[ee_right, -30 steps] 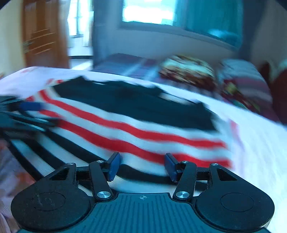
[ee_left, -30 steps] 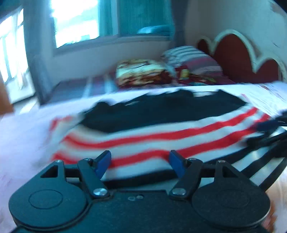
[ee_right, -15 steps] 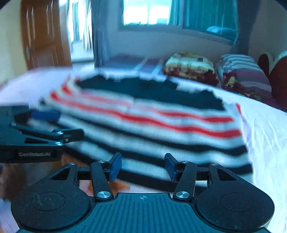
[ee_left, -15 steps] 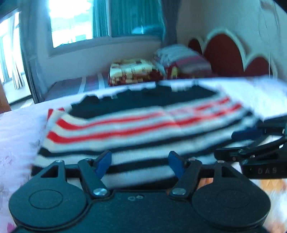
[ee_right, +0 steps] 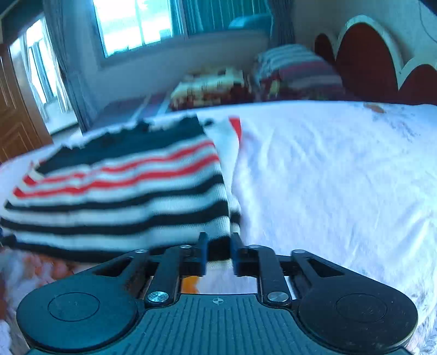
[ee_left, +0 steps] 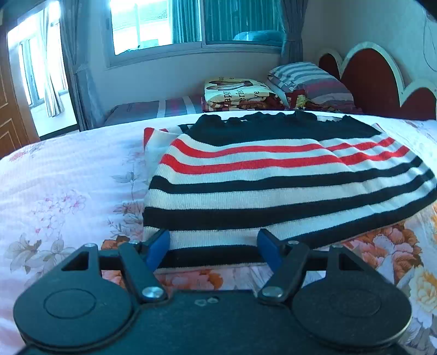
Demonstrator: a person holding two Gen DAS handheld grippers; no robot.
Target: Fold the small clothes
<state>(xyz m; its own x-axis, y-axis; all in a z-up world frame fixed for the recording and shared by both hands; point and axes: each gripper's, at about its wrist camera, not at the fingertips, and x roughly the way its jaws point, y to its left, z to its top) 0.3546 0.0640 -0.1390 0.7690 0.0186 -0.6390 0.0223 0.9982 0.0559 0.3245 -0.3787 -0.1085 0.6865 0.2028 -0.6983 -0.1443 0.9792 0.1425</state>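
Note:
A small knitted sweater (ee_left: 273, 174), white with red and black stripes and a black top, lies folded on the flowered bedsheet (ee_left: 60, 191). My left gripper (ee_left: 213, 245) is open, its blue pads either side of the sweater's near hem, holding nothing. In the right wrist view the sweater (ee_right: 123, 196) lies to the left. My right gripper (ee_right: 218, 254) has its fingers close together around the sweater's near right corner, and the view is blurred.
Pillows (ee_left: 306, 82) and a folded patterned blanket (ee_left: 240, 92) lie at the head of the bed. A red headboard (ee_left: 382, 84) stands at the right. A window (ee_left: 153, 24) and a wooden door (ee_left: 11, 109) are behind. Bare white sheet (ee_right: 341, 177) lies right of the sweater.
Both grippers have pulled back toward the sweater's near hem. My right gripper has swung to the sweater's right corner and its fingers have closed in from wide open. The left stays open.

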